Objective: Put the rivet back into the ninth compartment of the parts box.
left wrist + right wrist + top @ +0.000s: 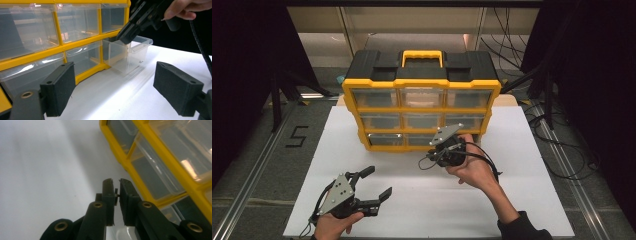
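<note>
A yellow and black drawer organizer (422,82) stands at the back of the white board (512,200). In the left gripper view its bottom right clear drawer (127,56) is pulled out of the yellow frame (82,43). My right gripper (443,152) hangs just over that drawer, tips down (124,40). In its own view the right gripper (115,181) has its jaws almost together, shut on a small dark part (116,194), beside the organizer's frame (117,152). My left gripper (378,182) rests near the board's front left, open and holding nothing (117,92).
A black tape figure 5 (297,136) marks the floor at left, beside a metal rail (257,170). Cables (562,145) trail over the floor to the right. Dark stands (274,100) flank the table. A tiny item (141,61) lies in the open drawer.
</note>
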